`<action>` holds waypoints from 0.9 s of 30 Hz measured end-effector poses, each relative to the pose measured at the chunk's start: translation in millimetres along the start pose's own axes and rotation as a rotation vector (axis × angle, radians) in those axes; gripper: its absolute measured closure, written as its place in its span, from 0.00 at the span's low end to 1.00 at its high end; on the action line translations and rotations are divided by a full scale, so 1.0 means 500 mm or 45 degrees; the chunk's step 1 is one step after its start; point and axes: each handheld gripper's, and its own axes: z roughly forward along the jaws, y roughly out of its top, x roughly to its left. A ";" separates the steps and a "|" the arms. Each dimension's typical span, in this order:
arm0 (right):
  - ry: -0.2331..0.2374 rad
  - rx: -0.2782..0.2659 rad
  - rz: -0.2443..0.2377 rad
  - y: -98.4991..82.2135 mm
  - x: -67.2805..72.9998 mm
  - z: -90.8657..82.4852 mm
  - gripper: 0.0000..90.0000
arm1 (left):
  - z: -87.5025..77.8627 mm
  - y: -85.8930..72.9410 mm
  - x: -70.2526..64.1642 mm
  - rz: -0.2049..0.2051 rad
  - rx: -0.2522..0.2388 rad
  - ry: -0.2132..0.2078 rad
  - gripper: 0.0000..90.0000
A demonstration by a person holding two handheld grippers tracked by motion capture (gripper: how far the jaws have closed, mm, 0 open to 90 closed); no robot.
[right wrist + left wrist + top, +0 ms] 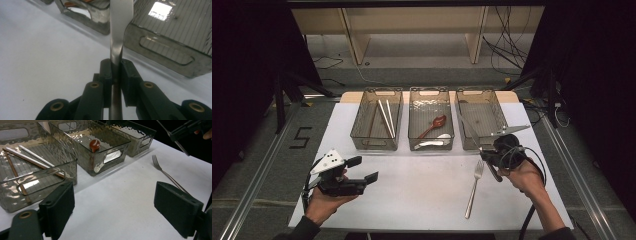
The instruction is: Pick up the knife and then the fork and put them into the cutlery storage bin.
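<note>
Three bins at table's far side: chopsticks in left one, red spoon and white spoon in middle, right bin apparently still bare. Right claw clamped on knife, raised before right bin, blade toward it. Drop into bin remains. Fork left on table. Left claw wide, nothing in it, idle. Bin's near wall in knife's way.
</note>
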 end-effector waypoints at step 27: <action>-0.100 -0.119 0.179 0.141 -0.107 0.017 0.90 | 0.001 0.001 0.003 0.013 -0.024 0.013 0.18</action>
